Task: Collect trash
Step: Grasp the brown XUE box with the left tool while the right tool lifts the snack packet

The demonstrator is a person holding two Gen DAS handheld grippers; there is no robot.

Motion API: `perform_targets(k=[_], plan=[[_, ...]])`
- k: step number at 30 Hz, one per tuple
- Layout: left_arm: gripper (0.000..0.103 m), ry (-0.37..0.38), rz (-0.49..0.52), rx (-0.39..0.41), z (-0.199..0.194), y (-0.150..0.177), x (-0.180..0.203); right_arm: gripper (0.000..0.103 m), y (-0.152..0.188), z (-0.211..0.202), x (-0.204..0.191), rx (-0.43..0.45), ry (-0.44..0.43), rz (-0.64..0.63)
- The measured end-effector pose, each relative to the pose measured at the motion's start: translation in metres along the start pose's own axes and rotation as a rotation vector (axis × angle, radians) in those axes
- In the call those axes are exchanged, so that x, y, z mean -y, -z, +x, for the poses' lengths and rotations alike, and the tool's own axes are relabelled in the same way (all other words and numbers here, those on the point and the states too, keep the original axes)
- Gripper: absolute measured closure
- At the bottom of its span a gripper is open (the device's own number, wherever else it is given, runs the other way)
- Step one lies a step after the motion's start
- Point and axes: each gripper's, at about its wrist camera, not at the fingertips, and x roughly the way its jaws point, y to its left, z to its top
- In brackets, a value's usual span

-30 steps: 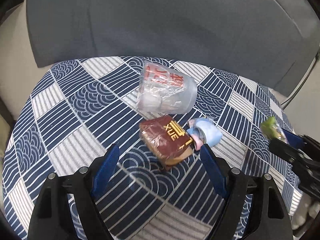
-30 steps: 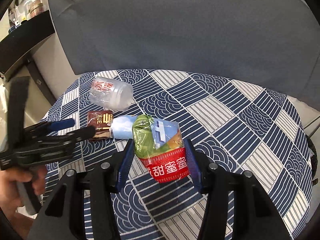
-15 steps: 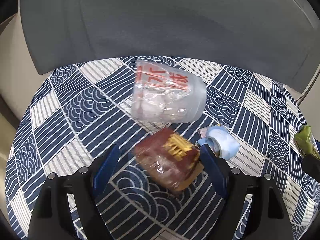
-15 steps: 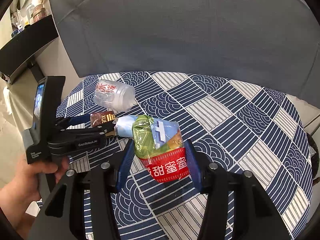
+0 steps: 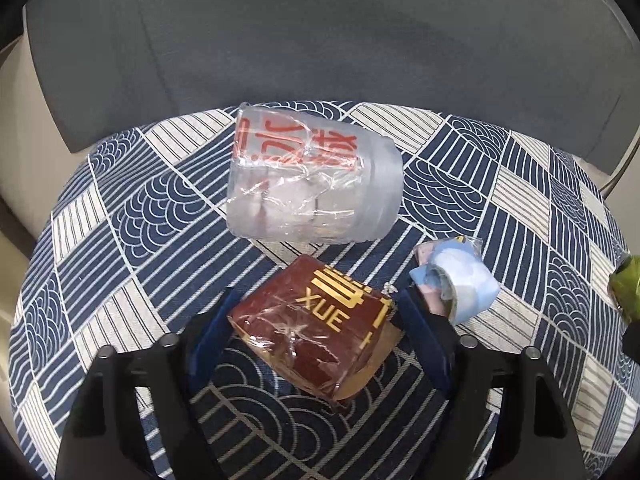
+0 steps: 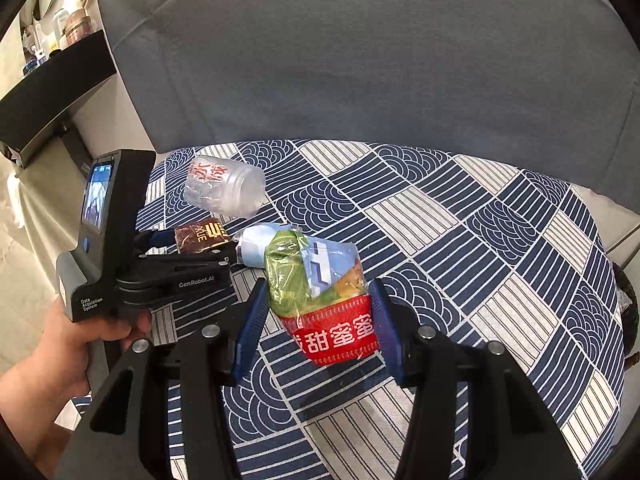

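Left claw: its blue-padded fingers stand on either side of the brown plastic-wrapped packet with gold "XUE" lettering, low centre of the left wrist view. The packet hides both pad faces; it appears raised off the blue-and-white patterned cushion, so the claw reads as clamped on it, though contact at the pads cannot be confirmed. In the right wrist view the same claw enters from the left, held by a bare hand partly cut off at the frame's lower left; only one end of the packet shows there.

Right claw: closed on the crumpled red, green and blue snack wrapper, centre of the right wrist view. The wrapper's red base carries white characters; its lower sides are covered by the pads.

Outward, in the left wrist view: a rolled light-blue wrapper lies just beside the right-hand finger, its near end hidden behind it. Above the packet, a clear crumpled plastic cup with red print lies on its side on the cushion. A green scrap at the right edge is cut off. The grey upholstered backrest fills the upper frame. In the right wrist view, blurred containers sit on a dark shelf at upper left.
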Motion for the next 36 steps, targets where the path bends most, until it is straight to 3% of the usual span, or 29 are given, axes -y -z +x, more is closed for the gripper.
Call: perform_targets(k=[3,17,27,36], plan=[[0.037,0.015,0.000,0.010,-0.001,0.000,-0.003,0.052,0.000,0.000,-0.001,0.000,0.000,0.000],[0.038,0.084,0.018,0.030,-0.026,0.006,-0.005,0.052,0.004,-0.012,0.001,0.002,-0.008,0.039],[0.038,0.149,0.014,0.070,-0.076,0.021,-0.012,0.052,0.013,-0.030,-0.005,0.007,-0.003,0.094],[0.038,0.182,0.004,0.123,-0.125,0.047,-0.022,0.052,0.040,-0.051,-0.018,0.008,0.015,0.123]])
